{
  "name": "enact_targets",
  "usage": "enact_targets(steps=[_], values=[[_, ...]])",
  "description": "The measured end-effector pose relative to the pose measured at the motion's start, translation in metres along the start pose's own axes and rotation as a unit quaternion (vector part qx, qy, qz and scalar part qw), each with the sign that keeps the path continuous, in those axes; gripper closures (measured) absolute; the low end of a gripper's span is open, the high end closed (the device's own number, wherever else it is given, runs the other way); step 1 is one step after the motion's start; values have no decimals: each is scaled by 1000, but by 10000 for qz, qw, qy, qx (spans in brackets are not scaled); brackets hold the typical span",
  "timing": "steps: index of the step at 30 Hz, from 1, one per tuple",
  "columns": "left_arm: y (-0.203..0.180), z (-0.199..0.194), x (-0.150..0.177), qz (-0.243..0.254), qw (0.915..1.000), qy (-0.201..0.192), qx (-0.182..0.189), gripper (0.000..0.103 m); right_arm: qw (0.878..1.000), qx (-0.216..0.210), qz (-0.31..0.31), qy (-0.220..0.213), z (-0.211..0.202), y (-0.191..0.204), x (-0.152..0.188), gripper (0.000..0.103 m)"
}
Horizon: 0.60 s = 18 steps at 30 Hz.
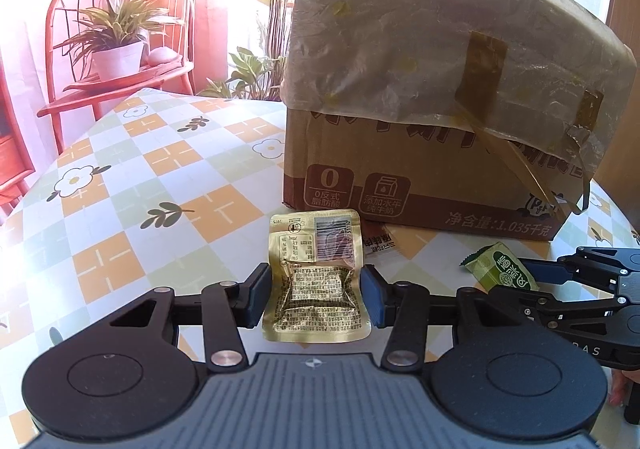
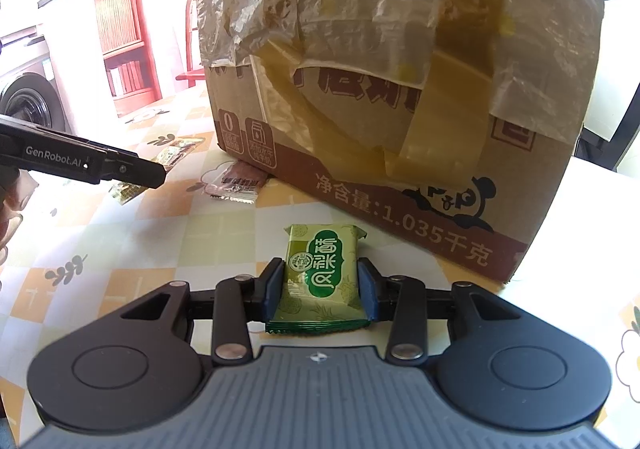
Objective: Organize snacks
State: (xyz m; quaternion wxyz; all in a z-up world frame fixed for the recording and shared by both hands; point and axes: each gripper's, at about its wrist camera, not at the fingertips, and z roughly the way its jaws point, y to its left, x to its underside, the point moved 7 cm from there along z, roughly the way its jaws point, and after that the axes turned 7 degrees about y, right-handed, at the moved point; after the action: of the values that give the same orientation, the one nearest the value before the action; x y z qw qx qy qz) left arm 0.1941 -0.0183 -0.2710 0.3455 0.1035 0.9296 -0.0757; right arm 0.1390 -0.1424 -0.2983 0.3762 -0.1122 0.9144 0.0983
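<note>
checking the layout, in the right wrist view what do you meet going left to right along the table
Left gripper → pink snack packet by the box corner → green snack packet held in the right gripper → panda print on the cardboard box.

The gold snack pouch (image 1: 316, 275) is a flat foil sachet showing its printed back, with a barcode near its far end and dense small text below. It lies just in front of the cardboard box (image 1: 420, 185), near that box's left front corner. The green snack pack (image 2: 322, 275) is a small pillow-shaped wrapper with a dark green label, white characters and crimped ends. It sits in front of the box's long printed side, close to it. A pinkish-brown wrapped snack (image 2: 234, 181) lies flat on the tablecloth (image 1: 140, 177), touching the foot of the box at its corner.
</note>
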Motion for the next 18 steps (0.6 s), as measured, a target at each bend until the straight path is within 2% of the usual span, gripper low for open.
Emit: enact_targets(steps=[5,6,7,8,9,18], values=[[4,-1,1,-14,10000,-27,-22,52,10000,52,-47,71,3,2,-2,61],[4,-1,0,-16,10000,-37,-25,52,9999,55,-83,107,4,2,-3,57],[5,-2,0,-20,10000,-48,-28,52,9998,71,-124,149,5,3,-4,47],[6,-2,-1,-24,10000,-60,-30,52,9996,108,-154,207,6,4,-5,41],[8,-3,-3,-35,10000,-75,-34,52,9996,110,-158,202,5,5,-6,38],[34,-8,-25,-120,9998,-130,-80,52,9997,18,249,37,-2,17,-32,38]])
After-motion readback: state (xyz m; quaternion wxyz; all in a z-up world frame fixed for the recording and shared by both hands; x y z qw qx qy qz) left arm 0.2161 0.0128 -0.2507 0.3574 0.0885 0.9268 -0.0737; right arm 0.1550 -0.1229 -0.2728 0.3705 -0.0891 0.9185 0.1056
